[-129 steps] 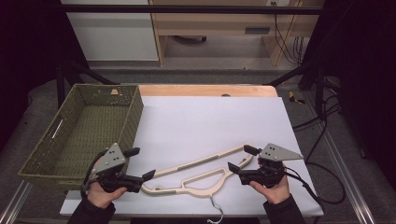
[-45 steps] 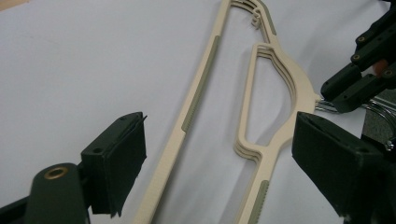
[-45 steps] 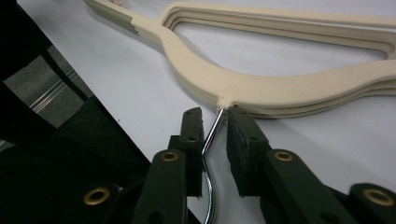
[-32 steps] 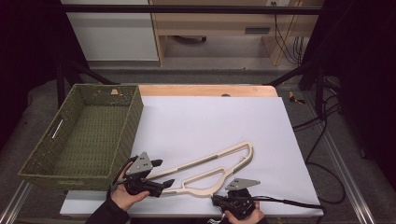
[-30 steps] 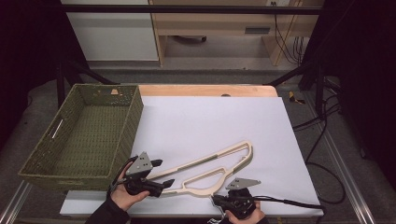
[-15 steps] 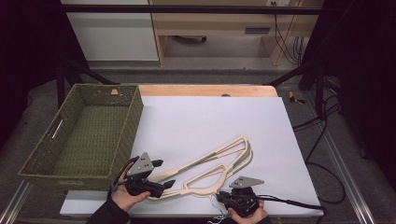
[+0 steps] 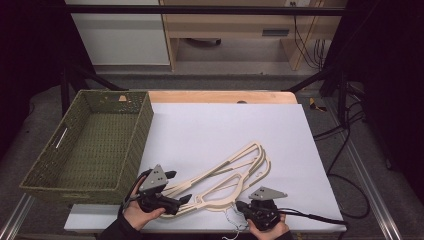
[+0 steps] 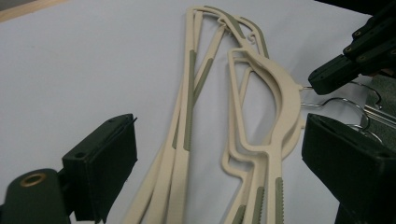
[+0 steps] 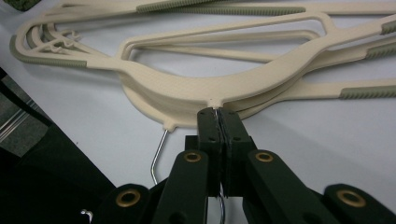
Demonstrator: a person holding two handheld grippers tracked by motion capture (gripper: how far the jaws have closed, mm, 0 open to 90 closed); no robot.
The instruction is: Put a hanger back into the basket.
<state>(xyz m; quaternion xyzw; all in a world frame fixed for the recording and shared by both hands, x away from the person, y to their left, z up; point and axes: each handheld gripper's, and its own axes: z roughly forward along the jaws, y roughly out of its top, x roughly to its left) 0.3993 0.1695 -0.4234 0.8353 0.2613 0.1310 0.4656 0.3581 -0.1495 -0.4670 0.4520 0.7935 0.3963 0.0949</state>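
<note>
Hangers [image 7: 225, 180], a cream stack of them, lie flat on the white counter [image 7: 220, 125] near its front edge, at about 6 o'clock in the high view, their long arms fanning toward 1 o'clock. Nearest the person, the right gripper [image 7: 250, 210] sits at 5 o'clock, clenched on the thin wire hook [image 9: 217, 112] where it leaves the neck of the top hanger; in the right gripper view the jaws meet with only the wire between them. Its jaws have just been closing further onto that wire. Pinching the hook is probably the surest hold here, since the flat bodies lie flush on the counter and give the jaws little to get under. A second hook [image 9: 158, 156] from a lower hanger bends away just left of it.

At 7 o'clock the left gripper [image 7: 181, 187] stands released, its jaws wide on either side of the hangers' arm ends; in the left gripper view the pads [image 8: 105, 163] are clear of the plastic, with the arms running between them. Its jaws have just been opening. It likely straddles the arm ends to steady or take up that end once the other end is lifted.

Farther off, at 9 o'clock, the green woven basket [image 7: 142, 125] waits against the counter's left edge, probably the place the hangers are bound for.
</note>
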